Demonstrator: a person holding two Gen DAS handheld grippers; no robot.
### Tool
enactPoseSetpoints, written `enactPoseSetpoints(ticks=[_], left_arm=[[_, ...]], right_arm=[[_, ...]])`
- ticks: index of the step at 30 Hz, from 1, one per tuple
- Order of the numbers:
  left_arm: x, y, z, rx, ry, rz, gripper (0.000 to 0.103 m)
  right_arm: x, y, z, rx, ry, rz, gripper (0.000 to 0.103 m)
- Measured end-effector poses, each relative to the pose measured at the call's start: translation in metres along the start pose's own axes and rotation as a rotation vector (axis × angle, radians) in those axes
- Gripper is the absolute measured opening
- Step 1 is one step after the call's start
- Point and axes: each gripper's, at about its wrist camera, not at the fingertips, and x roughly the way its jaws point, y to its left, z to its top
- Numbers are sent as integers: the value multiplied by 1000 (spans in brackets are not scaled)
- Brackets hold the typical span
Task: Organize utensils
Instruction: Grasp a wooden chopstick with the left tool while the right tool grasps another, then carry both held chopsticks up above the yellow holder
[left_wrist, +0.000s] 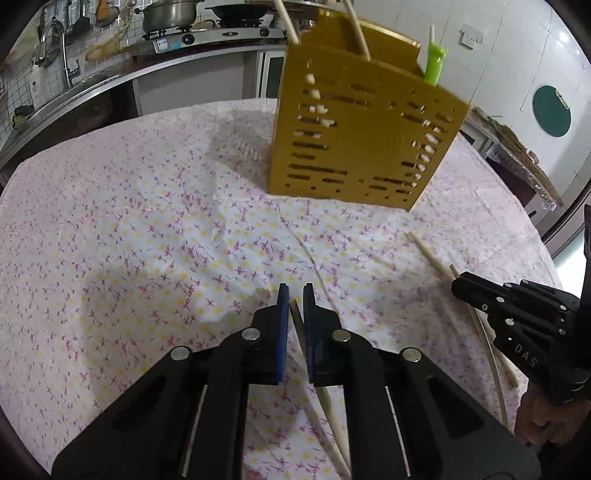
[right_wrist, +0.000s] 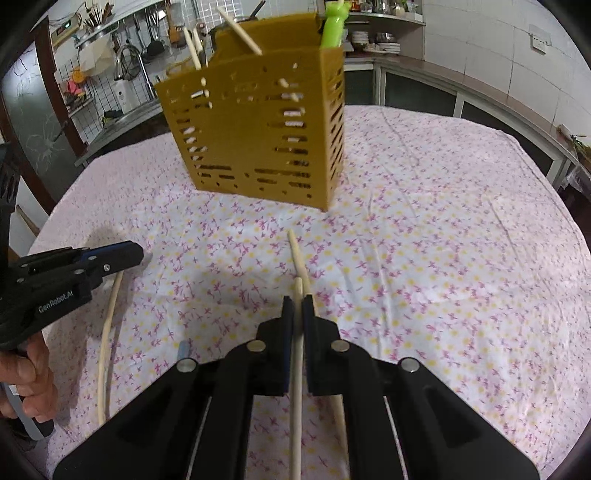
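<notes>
Left gripper (left_wrist: 294, 295): blue-padded fingers (left_wrist: 283, 332) nearly closed, clamped on one pale wooden chopstick (left_wrist: 298, 328); stick runs back between the pads and out below the jaws toward the camera, tip just short of the fingertips. A second chopstick (left_wrist: 334, 435) close beside it under the right-hand finger; held or merely lying there, cannot tell

Right gripper (right_wrist: 298, 301): fingers (right_wrist: 286, 332) drawn together on a chopstick (right_wrist: 297, 354) that passes straight through the gap, tip poking just past the fingertips. Another chopstick (right_wrist: 301, 266) reaching ahead of the fingertips and passing under the right-hand finger, tip toward the holder

Beside the fingers: in the right wrist view, left gripper at far left, gripped by a hand (right_wrist: 31, 376), with a chopstick (right_wrist: 107, 343) under it. In the left wrist view, right gripper (left_wrist: 456, 286) at far right, chopsticks (left_wrist: 430, 254) at its tip

Underneath all: tablecloth (left_wrist: 129, 229), white with small purple and yellow flowers, creased

Ahead of both sets of fingertips, well apart: utensil holder (left_wrist: 365, 140), mustard yellow, slotted walls, standing on the cloth. Inside: several chopsticks (left_wrist: 360, 33) leaning out of the top, and a bright green utensil handle (left_wrist: 434, 64) in the right end

Beyond: kitchen counter, gas stove with steel pot (left_wrist: 170, 14), sink tap (left_wrist: 55, 40)
</notes>
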Motion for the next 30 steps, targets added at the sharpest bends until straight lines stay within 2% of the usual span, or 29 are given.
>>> enactPoseSetpoints(ticks=[4, 11, 16, 23, 30], left_arm=[[-8, -8, 2, 21, -6, -11, 5], [-33, -24, -13, 24, -36, -23, 4], [-65, -29, -15, 25, -111, -14, 4], [-114, -38, -14, 45, -217, -3, 3], [-147, -46, -16, 58, -279, -11, 3]], right_arm=[[-14, -7, 1, 12, -27, 10, 6], [-44, -12, -1, 18, -81, 25, 6], [-68, -12, -2, 19, -132, 32, 6], [-123, -7, 3, 5, -251, 39, 6], [-166, 0, 8, -8, -339, 32, 6]])
